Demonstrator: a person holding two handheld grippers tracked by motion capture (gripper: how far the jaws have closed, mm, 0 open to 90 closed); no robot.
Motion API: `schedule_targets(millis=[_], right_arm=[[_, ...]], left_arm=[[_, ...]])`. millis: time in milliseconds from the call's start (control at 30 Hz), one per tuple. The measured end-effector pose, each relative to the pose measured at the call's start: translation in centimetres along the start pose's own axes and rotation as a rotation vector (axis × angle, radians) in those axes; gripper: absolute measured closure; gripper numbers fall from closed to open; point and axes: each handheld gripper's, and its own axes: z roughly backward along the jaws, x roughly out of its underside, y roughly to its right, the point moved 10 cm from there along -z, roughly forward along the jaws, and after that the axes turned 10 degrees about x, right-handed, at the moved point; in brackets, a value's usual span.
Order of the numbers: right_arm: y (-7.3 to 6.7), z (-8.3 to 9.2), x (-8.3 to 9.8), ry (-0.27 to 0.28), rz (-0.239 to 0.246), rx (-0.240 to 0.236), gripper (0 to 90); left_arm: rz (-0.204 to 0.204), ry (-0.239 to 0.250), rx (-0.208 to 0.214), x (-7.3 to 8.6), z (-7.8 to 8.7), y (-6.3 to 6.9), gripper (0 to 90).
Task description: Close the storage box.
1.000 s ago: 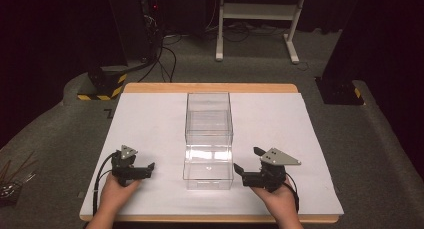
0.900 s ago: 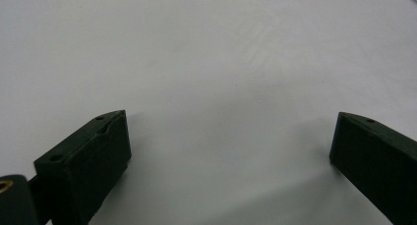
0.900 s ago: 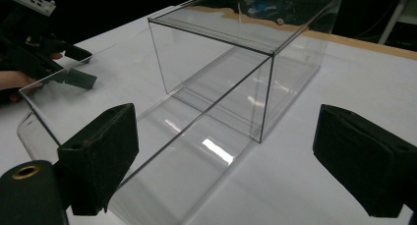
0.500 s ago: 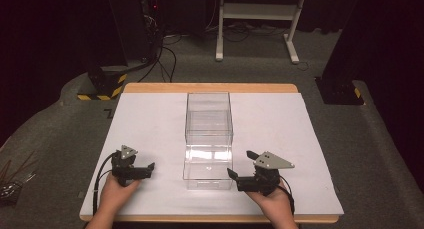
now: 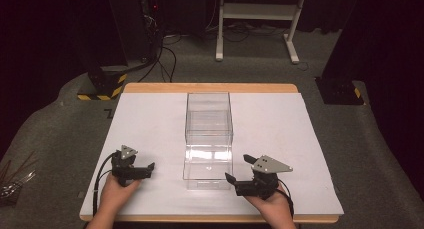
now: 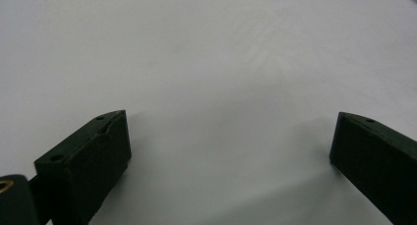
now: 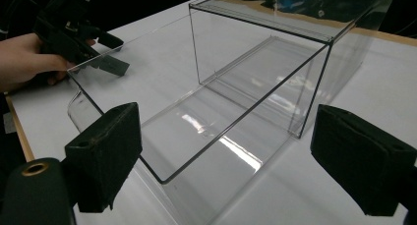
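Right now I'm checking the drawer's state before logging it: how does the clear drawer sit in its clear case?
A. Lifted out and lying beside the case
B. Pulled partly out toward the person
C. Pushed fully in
B: the clear drawer juts from the clear case toward the person, its rear part inside.

table bright | surroundings dark | glare on clear box point(image 7: 231, 136)
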Motion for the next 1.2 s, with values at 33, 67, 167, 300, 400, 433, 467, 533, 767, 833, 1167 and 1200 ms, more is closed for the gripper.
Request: schedule_targets(millis=[33,67,167,300,400,433,467,533,767,833,1167,1200], right_arm=[[0.0,0.0,0.0,0.0,0.0,0.0,11.9],[0.0,0.0,0.0,0.0,0.0,-0.001,12.0],[-0.1,0.0,0.1,-0.005,0.001,-0.007,12.3],[-0.2,-0.3,0.4,-0.015,0.002,-0.01,12.4],[-0.4,-0.4,0.5,-0.02,0.006,-0.016,12.4],[-0.4,-0.4,0.5,-0.019,0.005,-0.017,12.4],[-0.4,-0.4,0.5,-0.019,0.005,-0.017,12.4],[-0.5,-0.4,0.6,-0.02,0.009,-0.019,12.4],[-1.0,-0.8,1.1,-0.042,0.024,-0.034,12.5],[-1.2,-1.0,1.3,-0.047,0.028,-0.037,12.2],[-1.2,-1.4,2.1,-0.059,0.007,-0.059,9.2],[-1.2,-1.4,2.1,-0.054,0.004,-0.057,9.2]], left_arm=[[0.0,-0.001,0.0,0.0,0.0,0.0,2.2],[0.0,0.001,-0.001,0.0,0.0,0.0,2.2],[0.001,0.0,0.001,0.0,0.0,0.0,2.2],[0.002,0.001,0.001,0.0,0.0,0.0,2.1],[0.002,0.001,0.001,0.0,0.0,0.0,2.1],[0.002,0.001,0.001,0.0,0.0,0.0,2.1],[0.002,0.001,0.002,0.0,0.0,0.0,2.1],[0.002,0.001,0.001,0.0,0.0,0.0,2.1],[0.002,0.001,0.001,0.0,0.0,0.0,2.1],[0.002,0.001,0.001,0.0,0.0,0.0,2.1],[-0.002,0.0,0.002,0.0,0.0,-0.1,2.1],[-0.002,0.0,0.003,0.0,0.0,0.0,2.1]])
